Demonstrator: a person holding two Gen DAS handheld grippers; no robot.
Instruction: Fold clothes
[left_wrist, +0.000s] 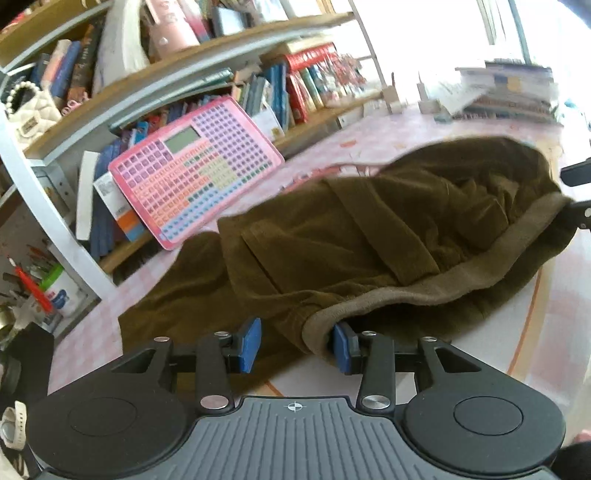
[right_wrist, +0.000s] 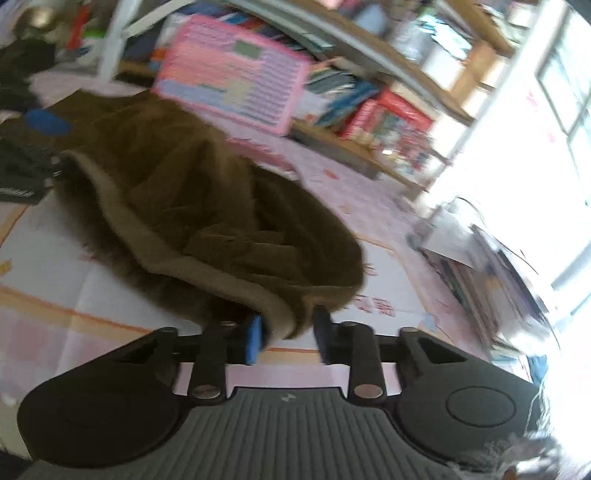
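Left gripper (left_wrist: 295, 345): seen at 6 o'clock of the left wrist view; its blue pads (left_wrist: 250, 345) are spread, with a corner of the garment's pale band lying between them, against the right-hand pad. No pinch is shown.

Right gripper (right_wrist: 286, 338): seen at 6 o'clock of the right wrist view; the jaws are parted, and the other corner of the same band sits in the gap. Whether the cloth is squeezed cannot be told, since the view is blurred.

Reason for the hold: both tools are judged to be placed at opposite ends of one edge, so that the edge can be carried over evenly for a fold.

Garment (left_wrist: 369, 236): a dark olive-brown piece of fuzzy, ribbed cloth, crumpled into a loose mound, with a lighter tan band (left_wrist: 424, 291) running along its near edge. The kind of clothing cannot be told.

Garment's place: it lies on a pink-and-white checked table cover (left_wrist: 554, 332), filling the centre of both views.

Surroundings: a pink tablet-like toy with many small keys (left_wrist: 195, 166) is leaned against a bookshelf (left_wrist: 221, 55) at 10 o'clock; stacked books (left_wrist: 509, 92) are seen at 1 o'clock near a bright window.

Progress: the fold is judged not yet made.
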